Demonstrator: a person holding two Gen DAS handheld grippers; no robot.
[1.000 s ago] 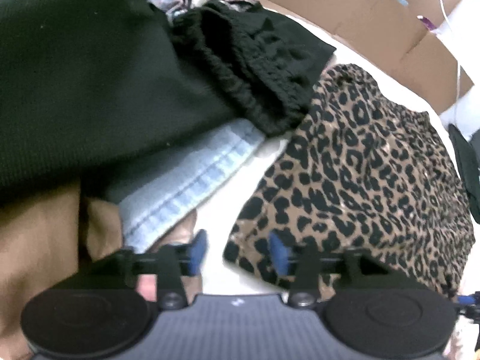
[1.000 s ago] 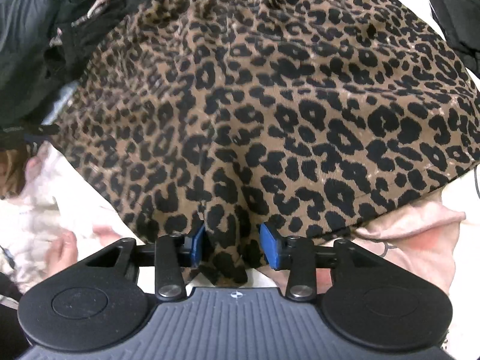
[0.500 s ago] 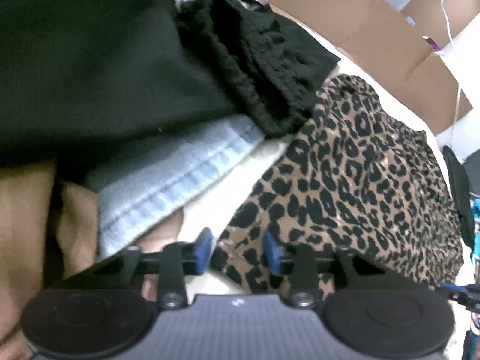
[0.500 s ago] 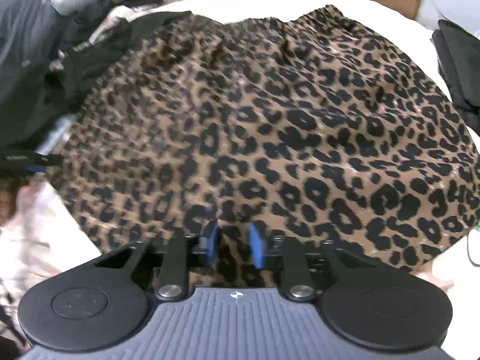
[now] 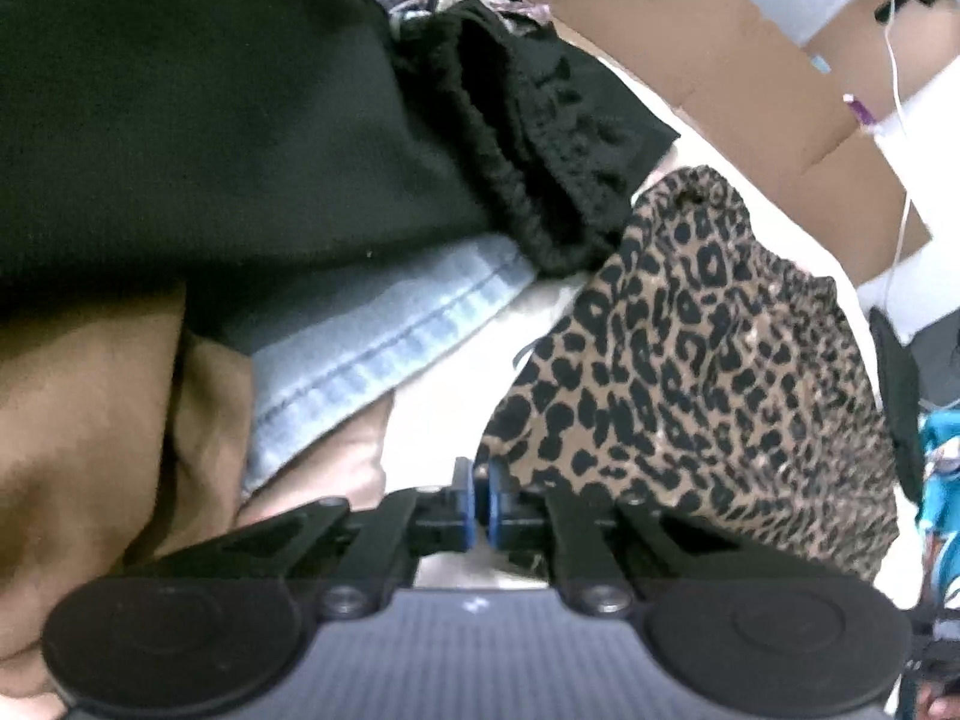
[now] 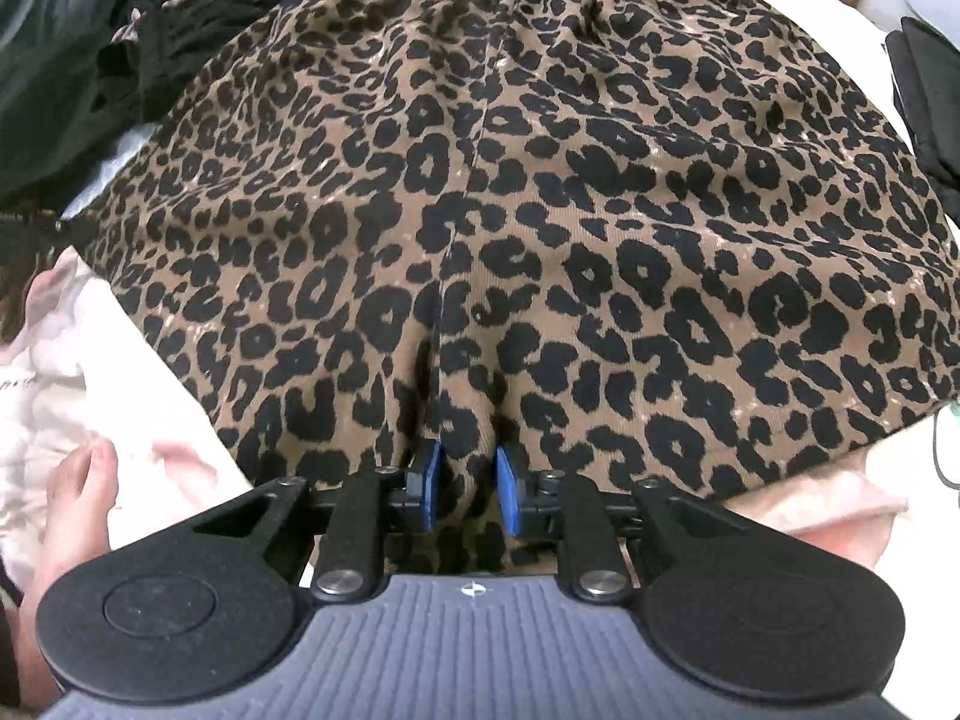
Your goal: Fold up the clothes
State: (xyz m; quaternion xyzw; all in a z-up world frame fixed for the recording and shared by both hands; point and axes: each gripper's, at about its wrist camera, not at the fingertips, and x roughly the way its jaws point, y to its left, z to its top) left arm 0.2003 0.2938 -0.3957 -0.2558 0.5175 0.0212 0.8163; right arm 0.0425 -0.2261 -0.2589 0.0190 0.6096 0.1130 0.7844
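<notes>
Two grippers work on one leopard-print skirt (image 6: pixel 540 210), which lies spread flat on our pale bedding (image 6: pixel 120 420), its gathered waistband at the far edge. Our right gripper (image 6: pixel 468 489) clenches a bunched fold of the near hem between its blue pads. Our left gripper (image 5: pixel 478 501) has its jaws pressed nearly together at the skirt's near left corner (image 5: pixel 690 372); whether a thin edge of cloth sits between the pads we cannot tell.

Crowding the skirt's left side is a heap of other clothes. From the left wrist we count four: a large dark garment (image 5: pixel 210 120), a black crinkled piece (image 5: pixel 540 138) whose edge meets the skirt's waistband corner, a light blue denim piece (image 5: pixel 372 354) under it, and a tan cloth (image 5: pixel 90 420) nearest us.

Only the left wrist view shows the cardboard box (image 5: pixel 720 60) behind the bed and a white cable (image 5: pixel 897 90). Only the right wrist view shows the whole skirt, a dark item (image 6: pixel 927 108) past its right edge, and some fingers (image 6: pixel 78 486) at the lower left.
</notes>
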